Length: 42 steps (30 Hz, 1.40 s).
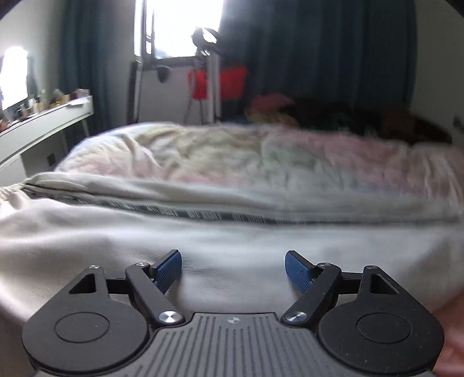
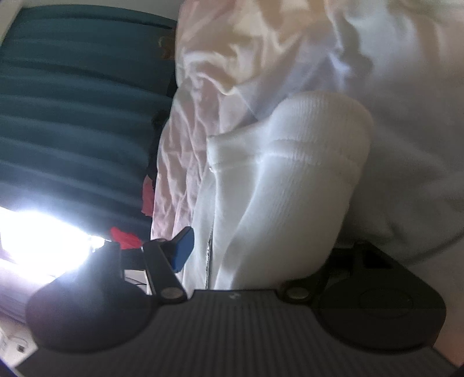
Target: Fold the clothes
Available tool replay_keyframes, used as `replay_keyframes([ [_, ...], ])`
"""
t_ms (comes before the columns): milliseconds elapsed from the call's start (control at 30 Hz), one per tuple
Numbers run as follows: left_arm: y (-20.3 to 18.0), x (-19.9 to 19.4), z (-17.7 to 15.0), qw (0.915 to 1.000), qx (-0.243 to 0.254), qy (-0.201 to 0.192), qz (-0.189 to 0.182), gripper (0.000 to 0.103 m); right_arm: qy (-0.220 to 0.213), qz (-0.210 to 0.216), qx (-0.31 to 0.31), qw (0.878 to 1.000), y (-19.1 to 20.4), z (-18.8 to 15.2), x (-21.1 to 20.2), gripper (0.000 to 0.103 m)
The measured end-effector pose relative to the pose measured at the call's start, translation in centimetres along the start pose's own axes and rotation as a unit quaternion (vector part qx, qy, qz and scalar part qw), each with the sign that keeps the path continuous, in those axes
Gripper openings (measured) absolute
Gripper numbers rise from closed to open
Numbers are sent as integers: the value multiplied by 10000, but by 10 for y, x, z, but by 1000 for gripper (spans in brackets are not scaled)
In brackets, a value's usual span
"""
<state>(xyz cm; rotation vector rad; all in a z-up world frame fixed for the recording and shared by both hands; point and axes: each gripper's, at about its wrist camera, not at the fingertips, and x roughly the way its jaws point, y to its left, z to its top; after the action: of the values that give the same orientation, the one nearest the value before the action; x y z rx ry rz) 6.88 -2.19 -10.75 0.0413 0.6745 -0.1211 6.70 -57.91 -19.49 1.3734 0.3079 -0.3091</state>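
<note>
My left gripper hangs low over the white garment, its blue pads spread wide apart with nothing between them. The garment is a ribbed white knit spread across the near part of the bed, and it fills the whole foreground under my left fingers. A dark striped band runs across the far edge of its top layer, where a fold of pale cloth lies over it. Beyond that the rumpled pink and cream bedding reaches to the far edge of the bed, where a dark heap of clothes sits near the far right corner.

The right wrist view is tilted on its side. There my right gripper has a thick bunch of the same white garment running between its fingers. Only one blue pad shows; the other is hidden behind the cloth, so I cannot tell how firmly the jaws press on it. The bunch rises away from the gripper into a rounded ribbed fold, with the bedding behind it.

Past the bed stand teal curtains, a bright window, a tripod with something red behind it, and a white desk along the left wall.
</note>
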Motion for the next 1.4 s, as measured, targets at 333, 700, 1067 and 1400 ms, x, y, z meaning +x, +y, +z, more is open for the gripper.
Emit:
replay_keyframes([
  [333, 4, 9, -13, 9992, 27, 398, -95, 84, -465, -398, -874, 9943, 31, -9, 1, 26],
  [700, 7, -1, -5, 9993, 26, 378, -9, 84, -1606, -226, -3906, 9062, 156, -110, -37, 15],
  [1067, 34, -31, 6, 9973, -689, 95, 223, 84, -207, 644, -7502, 6578, 149, -345, -28, 14],
  [1400, 55, -42, 19, 9911, -1311, -237, -69, 84, 154, 693, -8186, 5699, 135, -390, -12, 15],
])
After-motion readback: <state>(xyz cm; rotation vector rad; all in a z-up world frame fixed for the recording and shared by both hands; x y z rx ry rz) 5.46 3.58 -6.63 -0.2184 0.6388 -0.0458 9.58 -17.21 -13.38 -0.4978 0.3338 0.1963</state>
